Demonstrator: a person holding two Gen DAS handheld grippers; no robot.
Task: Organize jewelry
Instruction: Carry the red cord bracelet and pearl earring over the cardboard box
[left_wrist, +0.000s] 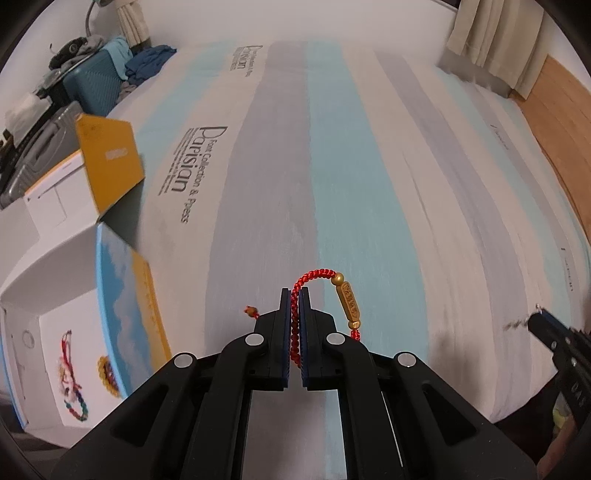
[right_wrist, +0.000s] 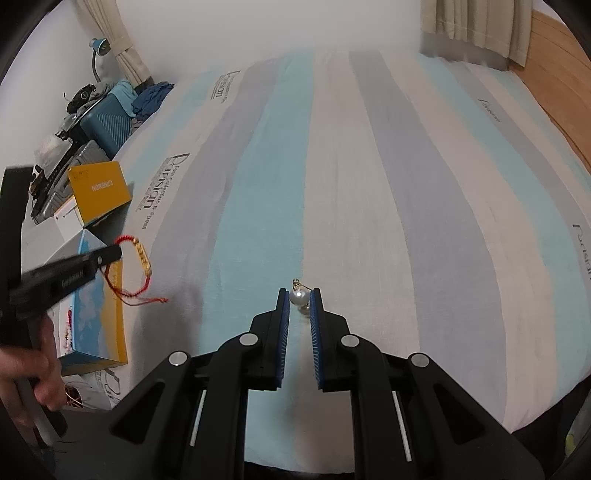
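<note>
My left gripper (left_wrist: 295, 295) is shut on a red cord bracelet (left_wrist: 314, 275) with a gold bar charm (left_wrist: 349, 304), held above the striped bedsheet. It also shows in the right wrist view (right_wrist: 142, 254), hanging from the left gripper (right_wrist: 110, 254). My right gripper (right_wrist: 300, 293) is shut on a pearl earring (right_wrist: 298, 296) with a small gold hook, just above the sheet. The right gripper (left_wrist: 541, 317) shows at the far right of the left wrist view.
An open white box (left_wrist: 55, 332) with a blue and yellow lid (left_wrist: 129, 306) at the left holds several bracelets (left_wrist: 72, 380). A yellow box (left_wrist: 107, 158), suitcases (left_wrist: 92, 85) and clothes lie beyond. A wooden floor (right_wrist: 561, 74) borders the bed at right.
</note>
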